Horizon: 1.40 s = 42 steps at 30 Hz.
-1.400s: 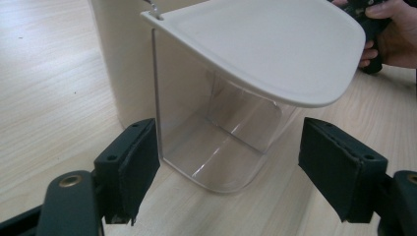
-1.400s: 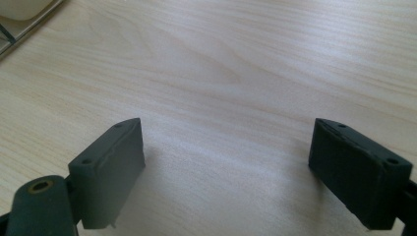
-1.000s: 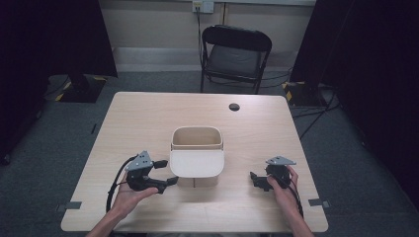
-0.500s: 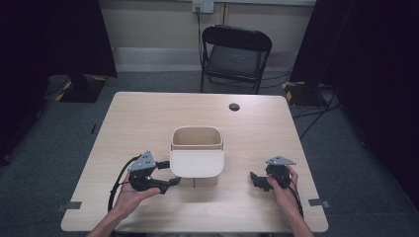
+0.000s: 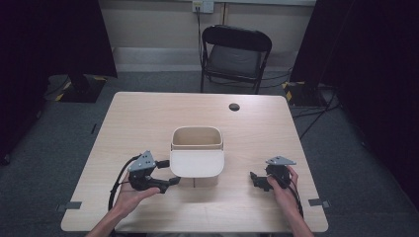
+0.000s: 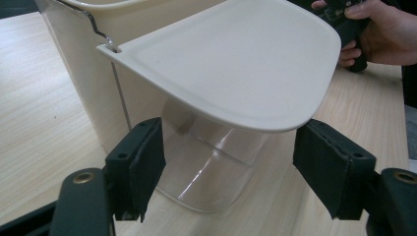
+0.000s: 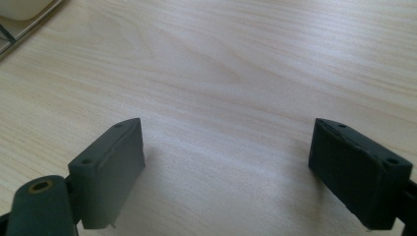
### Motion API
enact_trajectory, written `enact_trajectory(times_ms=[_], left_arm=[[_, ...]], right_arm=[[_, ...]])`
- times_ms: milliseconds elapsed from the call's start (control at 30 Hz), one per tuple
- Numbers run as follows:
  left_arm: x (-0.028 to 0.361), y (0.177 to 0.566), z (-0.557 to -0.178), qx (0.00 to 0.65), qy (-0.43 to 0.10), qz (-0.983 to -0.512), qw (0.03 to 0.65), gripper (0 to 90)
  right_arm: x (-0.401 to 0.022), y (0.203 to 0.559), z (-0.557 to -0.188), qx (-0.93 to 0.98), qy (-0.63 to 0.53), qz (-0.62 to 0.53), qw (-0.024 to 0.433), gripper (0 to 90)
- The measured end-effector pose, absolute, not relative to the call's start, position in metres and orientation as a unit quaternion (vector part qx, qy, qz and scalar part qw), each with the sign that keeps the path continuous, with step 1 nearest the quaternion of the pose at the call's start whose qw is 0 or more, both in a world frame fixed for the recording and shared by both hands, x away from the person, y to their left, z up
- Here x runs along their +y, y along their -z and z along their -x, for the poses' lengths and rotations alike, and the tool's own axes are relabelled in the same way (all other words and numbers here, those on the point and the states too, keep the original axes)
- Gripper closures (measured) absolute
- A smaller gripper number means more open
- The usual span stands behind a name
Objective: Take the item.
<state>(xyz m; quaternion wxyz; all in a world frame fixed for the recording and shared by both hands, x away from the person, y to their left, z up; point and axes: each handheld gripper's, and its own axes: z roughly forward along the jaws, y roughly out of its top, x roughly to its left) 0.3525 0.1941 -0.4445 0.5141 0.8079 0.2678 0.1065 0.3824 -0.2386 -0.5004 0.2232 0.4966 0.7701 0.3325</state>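
Note:
A cream bin (image 5: 196, 139) stands open-topped at the middle of the wooden table (image 5: 148, 113). Its hinged lid (image 5: 197, 163) juts out flat toward the person. My left gripper (image 5: 168, 173) is open at the lid's left corner. In the left gripper view the lid (image 6: 236, 64) hangs just above the left gripper (image 6: 231, 147), whose jaws straddle the bin's clear front panel (image 6: 211, 167) without touching it. My right gripper (image 5: 256, 181) rests to the right of the bin, apart from it. The right gripper (image 7: 226, 147) is open over bare wood.
A small black disc (image 5: 234, 106) lies near the table's far edge. A black folding chair (image 5: 236, 54) stands behind the table. The person's right hand (image 6: 378, 29) shows past the lid. A corner of the bin (image 7: 24, 10) shows in the right gripper view.
My left gripper has edged slightly right, closer under the lid. The bin, lid and right gripper have stayed put.

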Motion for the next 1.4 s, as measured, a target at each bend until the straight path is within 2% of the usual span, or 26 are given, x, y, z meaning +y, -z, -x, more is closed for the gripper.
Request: enact_trajectory(times_ms=[400,767,1400], left_arm=[[0.1942,0.4436,-0.3517,0.270,-0.112,-0.800,0.525,26.8],[0.1958,0.4413,-0.3517,0.278,-0.094,-0.790,0.537,26.6],[0.1956,0.4352,-0.3512,0.276,-0.103,-0.787,0.542,23.9]], right_arm=[[-0.2386,0.5004,-0.3824,0.770,-0.332,-0.497,0.223,13.0],[-0.2385,0.5004,-0.3824,0.770,-0.332,-0.497,0.223,13.0],[-0.2384,0.5004,-0.3824,0.770,-0.332,-0.497,0.223,12.9]])
